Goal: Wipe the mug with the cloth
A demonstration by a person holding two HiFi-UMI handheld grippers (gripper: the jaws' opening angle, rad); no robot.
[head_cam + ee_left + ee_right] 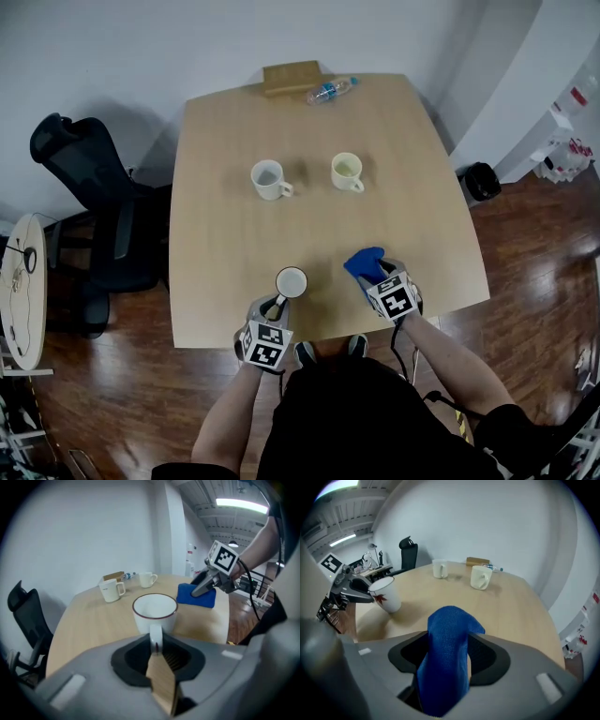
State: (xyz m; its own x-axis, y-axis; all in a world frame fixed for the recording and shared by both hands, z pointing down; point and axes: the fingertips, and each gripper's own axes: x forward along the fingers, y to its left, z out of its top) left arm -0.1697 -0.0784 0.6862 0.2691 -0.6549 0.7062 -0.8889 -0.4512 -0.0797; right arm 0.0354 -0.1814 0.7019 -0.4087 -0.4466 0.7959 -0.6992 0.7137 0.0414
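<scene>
Gripping: left gripper clamped on mug handle; mug upright at near table edge.
Right gripper: jaws wide, cloth between them, not pinched.
Cloth: on table, right of mug, apart from it.
Done: mug secured; no wiping yet.
To do: close on cloth, bring it to mug, wipe.
</scene>
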